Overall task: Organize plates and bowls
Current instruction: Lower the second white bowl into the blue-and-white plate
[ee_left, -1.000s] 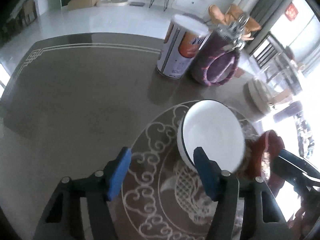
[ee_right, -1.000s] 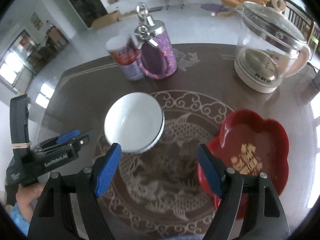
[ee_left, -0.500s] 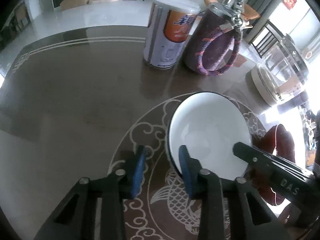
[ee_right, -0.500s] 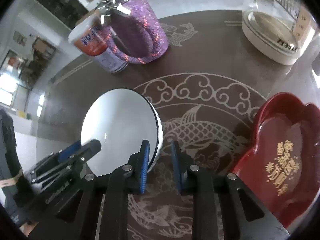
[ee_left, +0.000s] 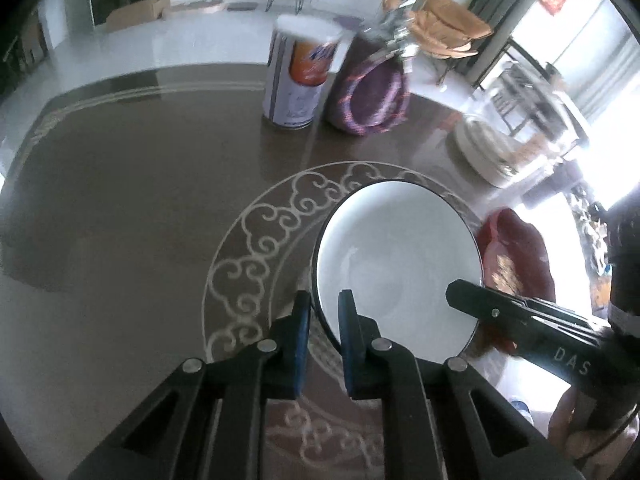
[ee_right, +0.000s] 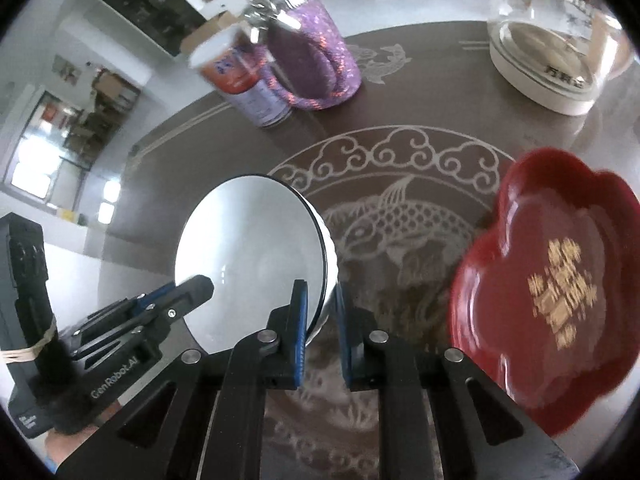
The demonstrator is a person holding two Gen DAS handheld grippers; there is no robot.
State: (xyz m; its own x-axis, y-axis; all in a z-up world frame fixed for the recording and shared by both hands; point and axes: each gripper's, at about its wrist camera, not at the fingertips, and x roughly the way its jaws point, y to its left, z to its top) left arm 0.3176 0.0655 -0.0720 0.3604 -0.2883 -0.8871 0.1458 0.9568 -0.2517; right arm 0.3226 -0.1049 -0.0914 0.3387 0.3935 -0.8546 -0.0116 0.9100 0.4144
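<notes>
A white bowl [ee_left: 400, 256] with a thin dark rim sits over the table's fish medallion. My left gripper [ee_left: 324, 300] has its blue pads closing on the near left rim, one pad inside and one outside. In the right wrist view the same bowl [ee_right: 248, 248] looks tilted, and my right gripper [ee_right: 320, 288] is closing on its right rim, ribbed wall between the pads. Each gripper shows in the other's view: the right gripper [ee_left: 500, 312] and the left gripper [ee_right: 176, 300]. A red flower-shaped plate [ee_right: 552, 280] with gold characters lies right of the bowl.
At the back of the brown table [ee_left: 140, 184] stand a white and orange can [ee_left: 296, 76] and a purple flask [ee_left: 368, 96]. A glass kettle [ee_right: 552, 48] on a cream base stands at the back right. A hand shows at the lower left.
Both grippers came in from wide open and closed onto opposite sides of the bowl's rim. The views have drawn nearer to the bowl.
</notes>
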